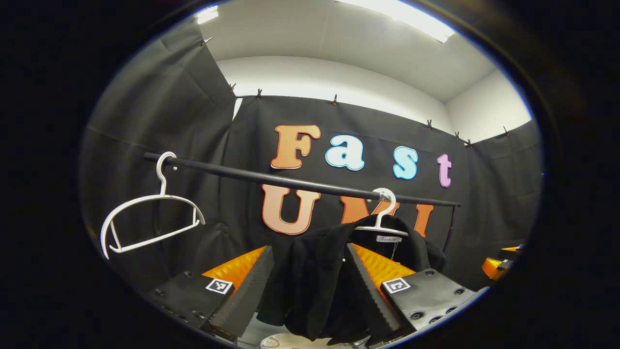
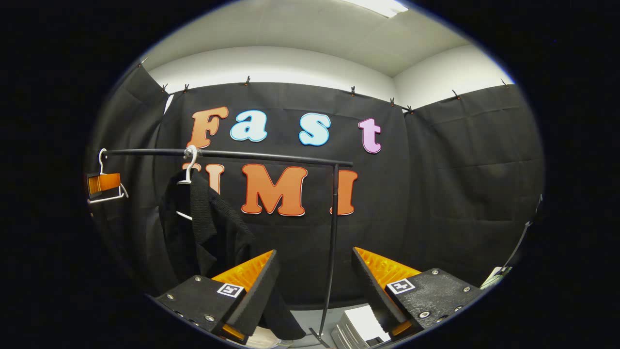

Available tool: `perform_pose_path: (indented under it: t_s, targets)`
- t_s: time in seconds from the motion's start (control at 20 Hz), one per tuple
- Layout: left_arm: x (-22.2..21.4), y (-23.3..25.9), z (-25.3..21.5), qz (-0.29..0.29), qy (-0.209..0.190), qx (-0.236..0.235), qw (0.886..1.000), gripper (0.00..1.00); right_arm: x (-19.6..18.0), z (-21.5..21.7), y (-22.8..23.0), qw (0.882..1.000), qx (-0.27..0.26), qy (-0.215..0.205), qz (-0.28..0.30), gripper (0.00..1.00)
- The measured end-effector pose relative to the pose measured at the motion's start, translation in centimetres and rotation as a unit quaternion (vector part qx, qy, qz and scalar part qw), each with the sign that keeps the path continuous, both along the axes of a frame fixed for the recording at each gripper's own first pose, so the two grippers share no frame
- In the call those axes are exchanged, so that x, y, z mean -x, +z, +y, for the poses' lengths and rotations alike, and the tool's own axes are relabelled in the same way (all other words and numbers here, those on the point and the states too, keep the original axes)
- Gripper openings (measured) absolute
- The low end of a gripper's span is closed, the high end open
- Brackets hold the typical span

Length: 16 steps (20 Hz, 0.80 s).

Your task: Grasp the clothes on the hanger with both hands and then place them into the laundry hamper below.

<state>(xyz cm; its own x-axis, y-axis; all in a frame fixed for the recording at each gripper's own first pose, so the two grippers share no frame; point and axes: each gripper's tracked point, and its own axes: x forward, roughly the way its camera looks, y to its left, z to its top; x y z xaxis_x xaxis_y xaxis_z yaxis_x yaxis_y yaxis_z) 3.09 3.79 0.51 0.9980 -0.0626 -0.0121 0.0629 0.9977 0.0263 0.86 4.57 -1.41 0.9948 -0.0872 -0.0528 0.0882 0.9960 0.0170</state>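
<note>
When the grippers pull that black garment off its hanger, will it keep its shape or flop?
Likely floppy: the black garment sags in loose folds below its white hanger. Its knit-looking weave probably grips well. The hanger may swing on the rail.

two hangers [image 1: 150, 213], one black garment [image 1: 315, 281], one rail [image 1: 300, 184].

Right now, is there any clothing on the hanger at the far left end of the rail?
No, in the left gripper view the white hanger at the left end of the rail is bare; the black garment hangs on another hanger.
</note>
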Motion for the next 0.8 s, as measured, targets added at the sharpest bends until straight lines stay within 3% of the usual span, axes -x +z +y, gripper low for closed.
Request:
perform_pose_path:
  t_s: [0.2,0.75,0.8]
  targets:
    - [-0.7,-0.6,1.8,0.008,-0.009,0.002,1.0,1.0,-0.3,3.3,-1.0,1.0,0.005,0.001,0.008,0.92]
    - [-1.6,-1.7,5.2,0.028,-0.039,0.017,0.999,0.93,0.0,10.2,-3.9,1.0,-0.012,0.0,0.027,0.92]
    - [-1.7,-1.8,5.2,0.03,-0.041,0.017,0.999,1.0,0.0,10.5,-4.2,0.999,-0.015,0.0,0.03,0.92]
